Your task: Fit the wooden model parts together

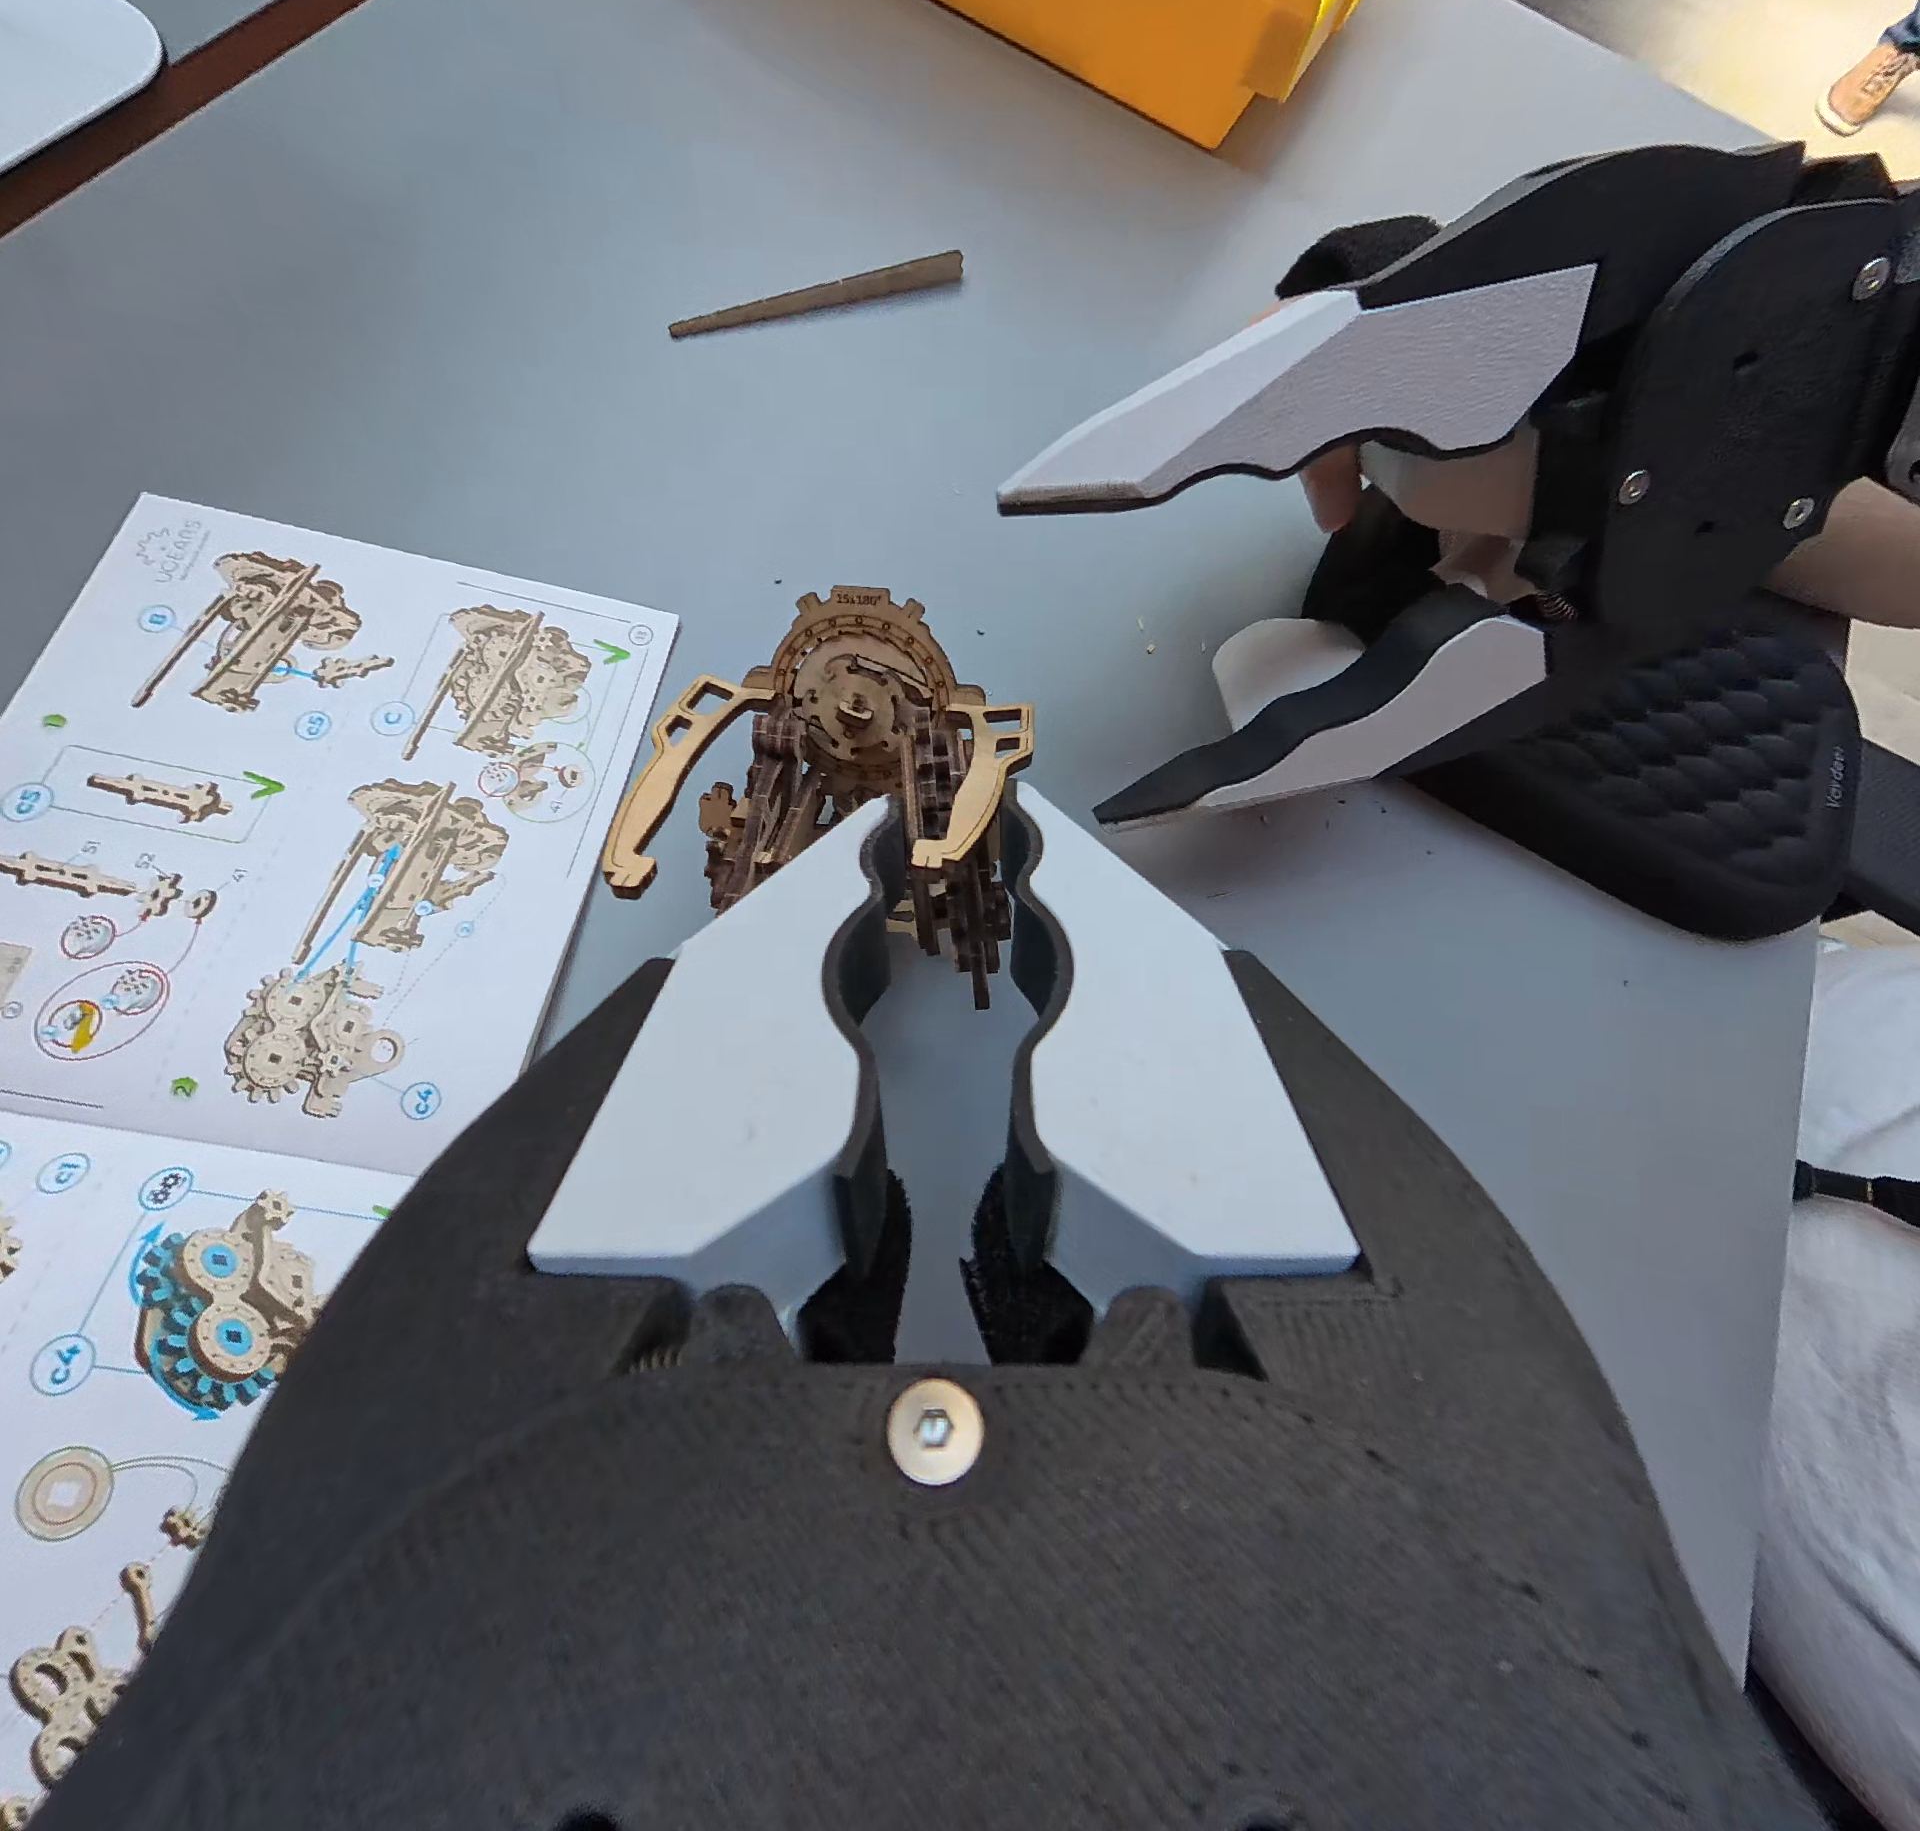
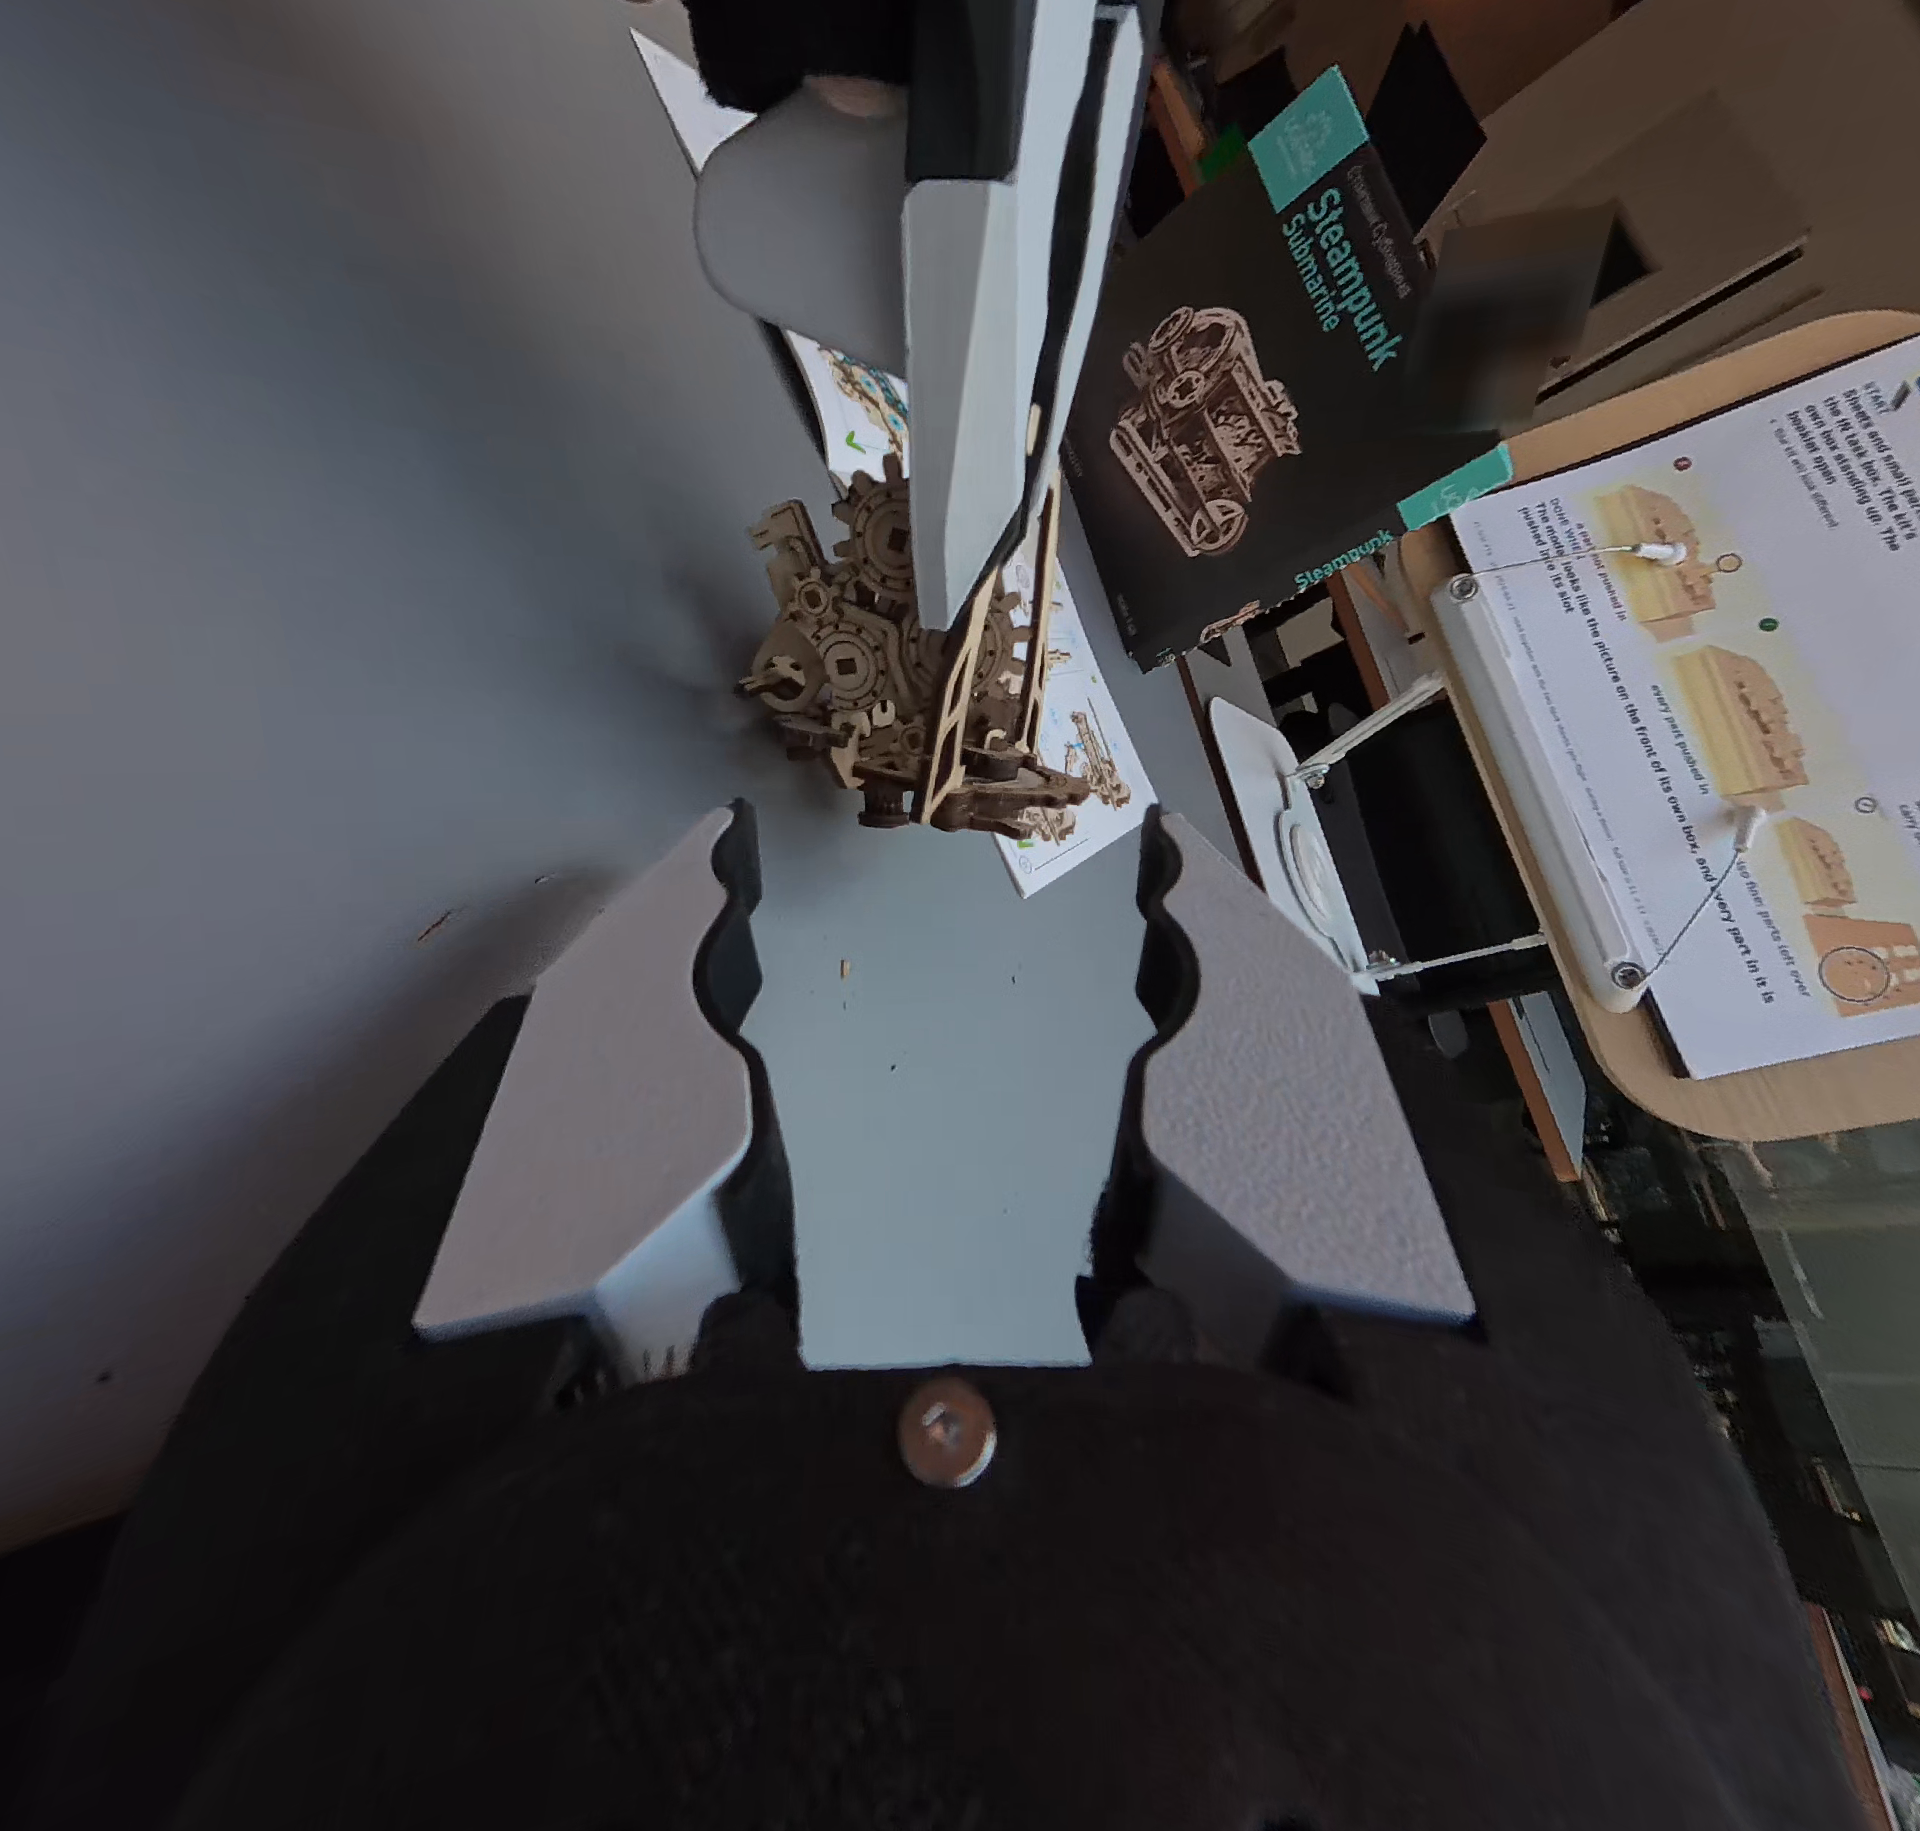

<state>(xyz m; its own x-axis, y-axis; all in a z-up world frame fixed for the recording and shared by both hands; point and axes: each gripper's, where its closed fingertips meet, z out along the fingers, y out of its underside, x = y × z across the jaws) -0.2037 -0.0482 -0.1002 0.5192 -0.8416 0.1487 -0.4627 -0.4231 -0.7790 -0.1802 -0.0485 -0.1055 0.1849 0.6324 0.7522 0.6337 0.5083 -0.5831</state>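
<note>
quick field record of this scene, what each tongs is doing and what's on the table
surface: grey table
left tongs: closed on the wooden model, tips at its near side
right tongs: open, empty, short of the model
model: partly built gear assembly, curved arms on both sides
instruction sheets: flat on the table, beside the model
wooden stick: loose, beyond the model
yellow box: far edge of the table
kit box: dark, standing behind the model

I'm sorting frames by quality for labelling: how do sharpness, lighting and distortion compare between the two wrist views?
Left wrist view: evenly lit, wooden model and instruction sheet crisp, mild wide-angle bending at edges. Right wrist view: darker, grey table shaded on the left, model softer, smeared, scene rotated.
</note>
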